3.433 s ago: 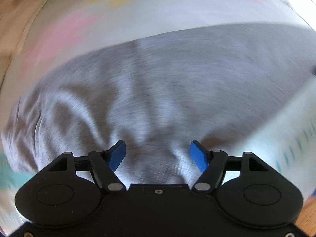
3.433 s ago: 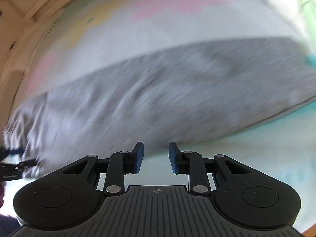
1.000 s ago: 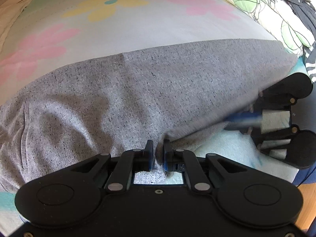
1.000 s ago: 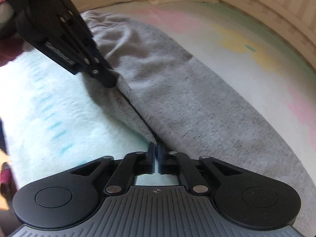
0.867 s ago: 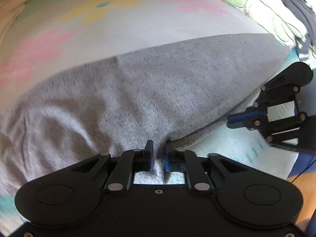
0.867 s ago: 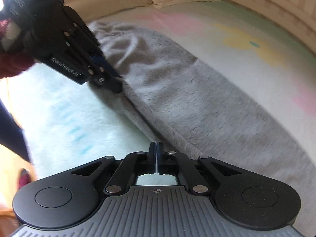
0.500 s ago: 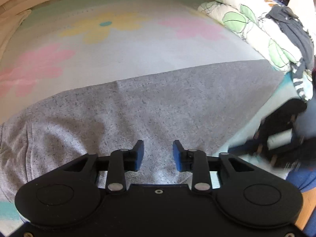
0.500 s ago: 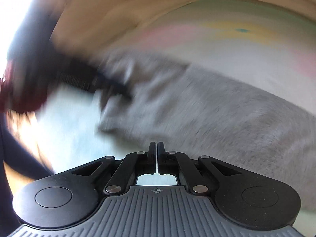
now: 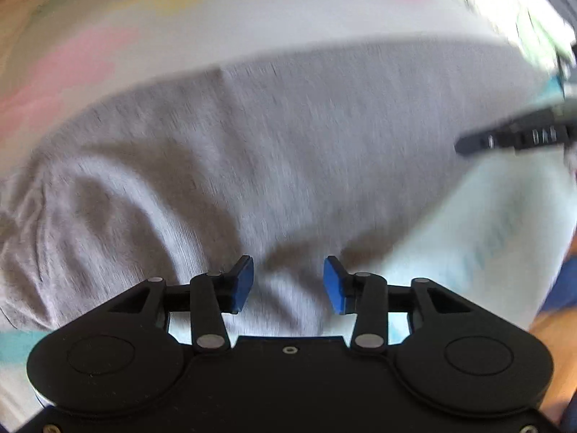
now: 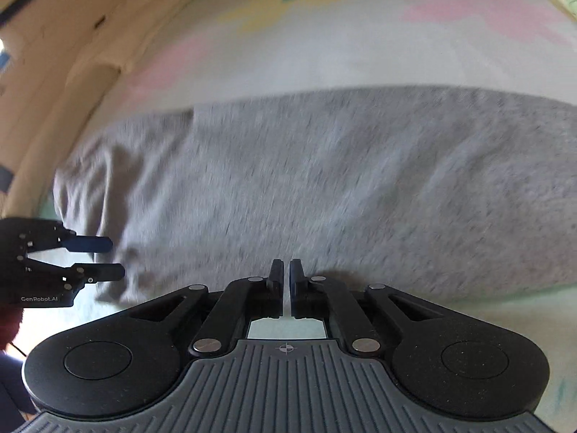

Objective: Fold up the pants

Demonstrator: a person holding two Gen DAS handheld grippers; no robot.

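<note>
Grey sweatpants [image 9: 288, 151] lie stretched left to right across the bed, rumpled at the left end. My left gripper [image 9: 287, 283] hovers open over their near edge, with cloth under the blue pads [image 9: 241, 281] but nothing pinched. The right gripper [image 9: 512, 140] shows blurred at the far right, by the pants' other end. In the right wrist view the pants [image 10: 324, 187] fill the middle. My right gripper [image 10: 286, 281] sits at their near edge, jaws closed to a thin slit with nothing between them. The left gripper [image 10: 108, 258] shows open at the left, by the rumpled end.
The pants rest on a pale bedsheet [image 10: 324, 43] with pink and yellow flowers. A light blue fuzzy blanket [image 9: 487, 223] lies along the near edge. A beige padded bed frame [image 10: 54, 54] curves at the left. Floral bedding [image 9: 523, 18] is piled at the far right.
Both grippers were shut on the pants' near edge a second ago and have let go. The left one has opened wide. The right one swung round to face the pants squarely.
</note>
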